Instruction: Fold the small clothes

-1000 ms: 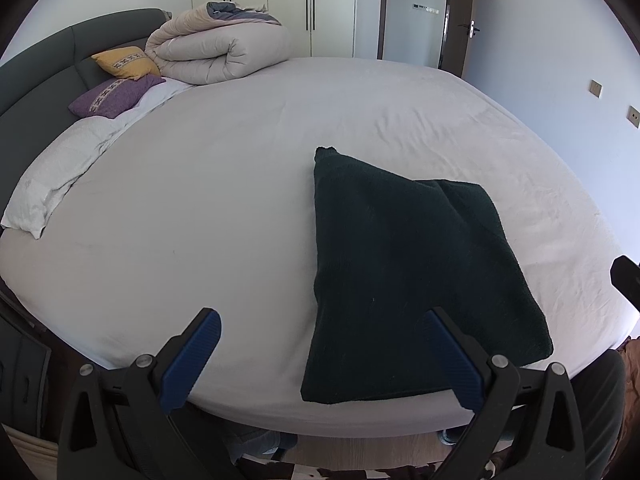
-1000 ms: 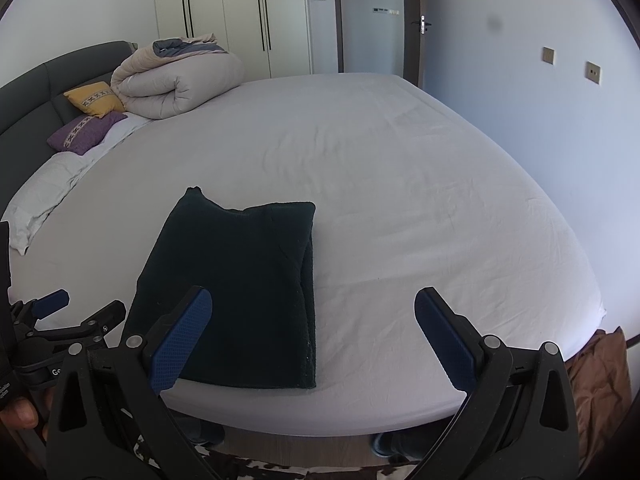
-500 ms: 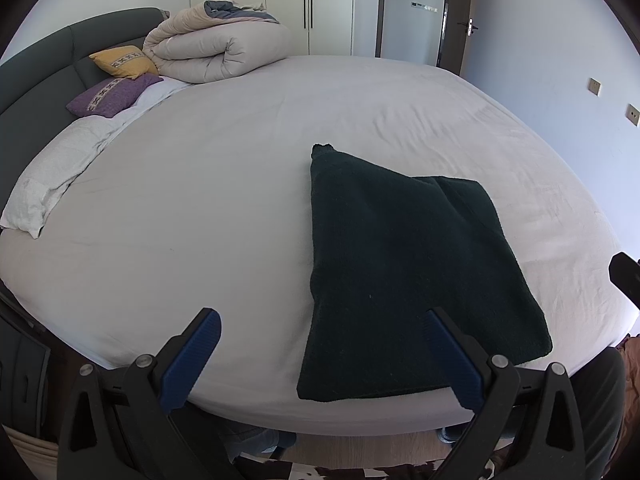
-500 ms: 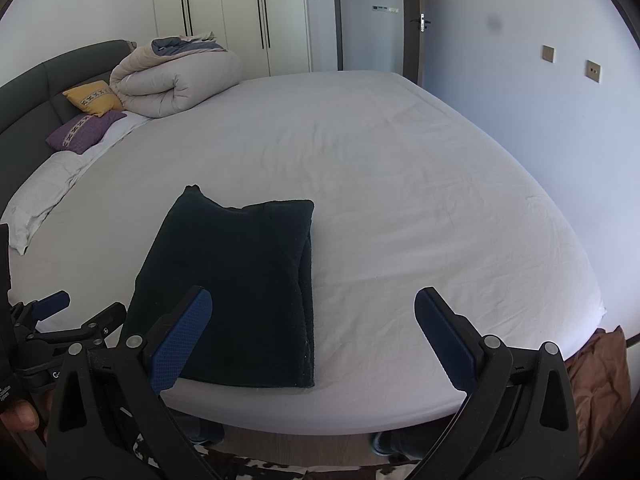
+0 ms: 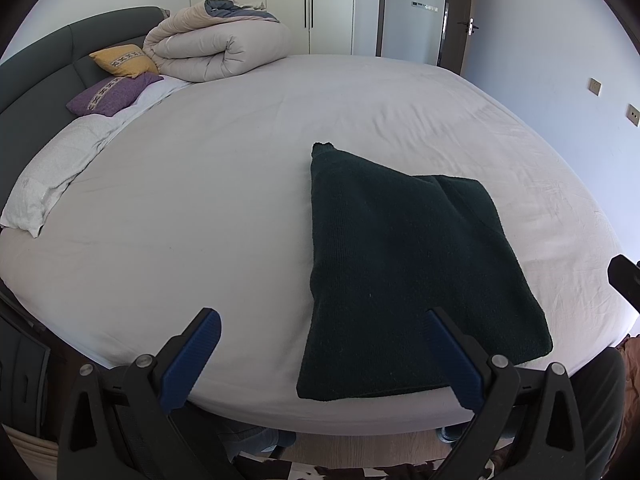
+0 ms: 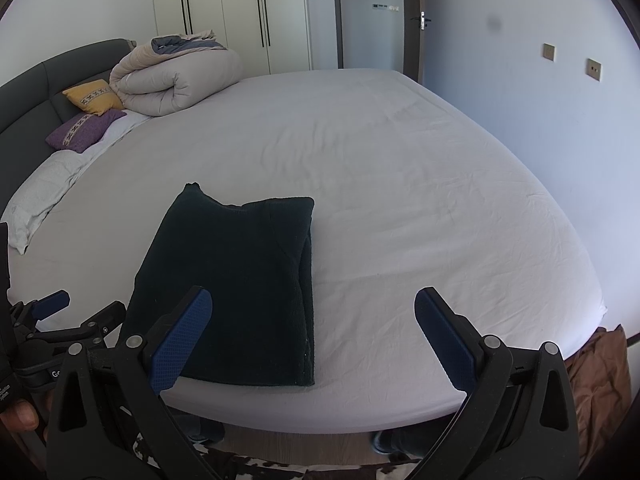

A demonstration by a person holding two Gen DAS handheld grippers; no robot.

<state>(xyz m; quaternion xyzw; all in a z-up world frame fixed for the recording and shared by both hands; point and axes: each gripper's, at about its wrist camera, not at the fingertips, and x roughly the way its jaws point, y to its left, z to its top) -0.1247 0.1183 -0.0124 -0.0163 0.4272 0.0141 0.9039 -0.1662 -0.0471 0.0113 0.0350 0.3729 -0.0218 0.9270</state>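
Observation:
A dark green knit garment lies folded into a flat rectangle on the white bed sheet, near the front edge. It also shows in the right wrist view. My left gripper is open and empty, held above the bed's front edge, its right finger over the garment's near left part. My right gripper is open and empty, its left finger over the garment's near edge. The left gripper also shows in the right wrist view at the far left.
A rolled beige duvet sits at the far left of the bed, with a yellow cushion, a purple cushion and a white pillow along the dark headboard. Brown cloth hangs off the bed's right corner. Wardrobes and a door stand behind.
Both grippers have barely shifted, with the view tilting very slightly. The garment lies unmoved and both grippers stay open.

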